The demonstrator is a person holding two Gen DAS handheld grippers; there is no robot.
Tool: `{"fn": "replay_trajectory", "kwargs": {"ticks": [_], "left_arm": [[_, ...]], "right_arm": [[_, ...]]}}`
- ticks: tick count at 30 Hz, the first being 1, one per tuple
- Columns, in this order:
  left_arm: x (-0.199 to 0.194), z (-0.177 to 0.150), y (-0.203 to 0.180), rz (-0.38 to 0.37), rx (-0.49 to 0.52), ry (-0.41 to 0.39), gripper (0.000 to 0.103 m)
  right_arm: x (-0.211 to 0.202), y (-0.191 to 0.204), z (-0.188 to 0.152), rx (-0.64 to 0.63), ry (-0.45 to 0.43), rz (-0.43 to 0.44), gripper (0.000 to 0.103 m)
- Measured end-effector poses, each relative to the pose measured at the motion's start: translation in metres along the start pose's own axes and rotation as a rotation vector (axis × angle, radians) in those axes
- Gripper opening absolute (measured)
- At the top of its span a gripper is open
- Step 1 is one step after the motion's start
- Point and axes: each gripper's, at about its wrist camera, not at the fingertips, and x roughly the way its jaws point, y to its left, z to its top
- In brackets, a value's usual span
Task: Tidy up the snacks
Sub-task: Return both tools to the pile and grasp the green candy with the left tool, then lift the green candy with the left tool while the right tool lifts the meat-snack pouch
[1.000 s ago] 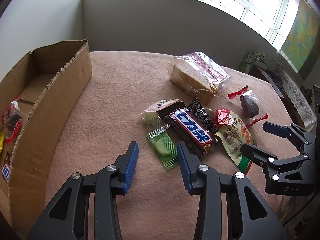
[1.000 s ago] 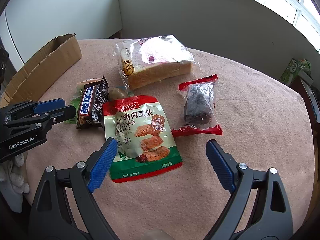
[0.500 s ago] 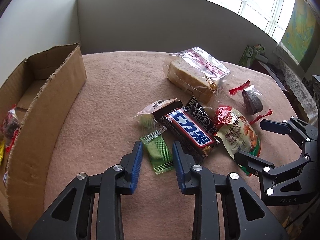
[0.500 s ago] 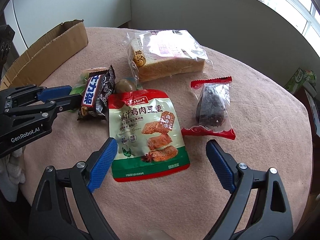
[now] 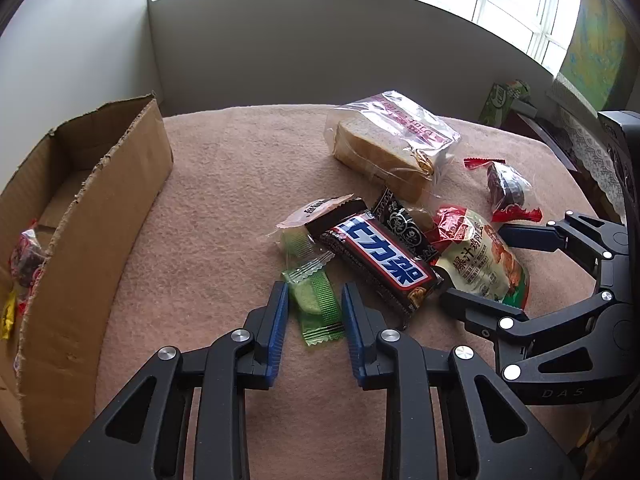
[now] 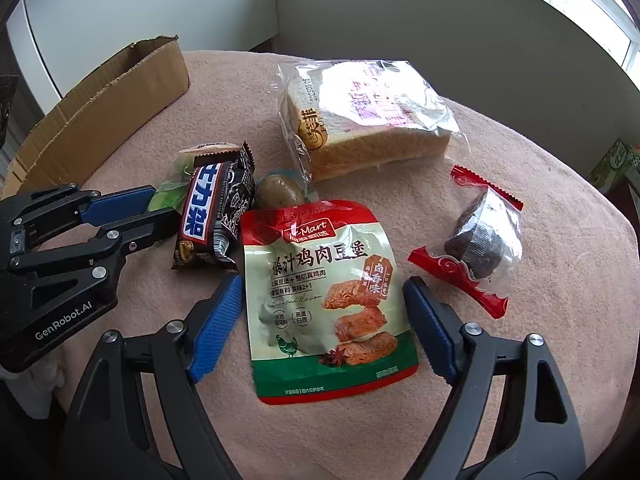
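Observation:
A green wrapped snack [image 5: 316, 304] lies on the pink cloth between the fingers of my left gripper [image 5: 314, 300], which straddle it, apart from its sides. A Snickers bar [image 5: 380, 264] lies just right of it. My right gripper [image 6: 324, 296] is wide open around a red-and-green chicken tofu pouch [image 6: 324, 292], fingers on either side. A bagged bread loaf [image 6: 368, 120], a red-wrapped dark cake [image 6: 480, 236] and a small egg-like snack [image 6: 276, 192] lie beyond. The cardboard box [image 5: 100, 216] stands at left.
The box holds several snacks [image 5: 24, 256] at its near end. A white-labelled green snack [image 5: 312, 220] and a black patterned packet [image 5: 404, 224] lie under the Snickers bar. A green carton [image 5: 504, 100] stands beyond the table's far right edge.
My left gripper moved forward and narrowed so its fingers now flank the green snack. My right gripper moved forward so its open fingers flank the pouch.

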Motion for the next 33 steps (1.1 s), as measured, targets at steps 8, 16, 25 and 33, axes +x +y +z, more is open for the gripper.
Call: {"fn": "replay_trajectory", "kwargs": {"ticks": [8,16,25,33], "left_arm": [[-0.003,-0.002,0.008,-0.026,-0.016,0.003,0.02],[-0.009,-0.005,0.008,-0.038,-0.007,-0.007,0.02],[-0.02,-0.008,0.014,-0.049,-0.018,-0.029,0.02],[-0.034,-0.008,0.014,-0.078,-0.031,-0.064,0.02]], "right_arm": [[-0.005,-0.004,-0.007,0.015,-0.01,0.002,0.065],[-0.016,-0.007,-0.018,0.045,-0.021,0.012,0.063],[-0.033,-0.006,-0.026,0.07,-0.049,0.012,0.063],[-0.051,-0.008,-0.028,0.095,-0.076,0.009,0.063]]}}
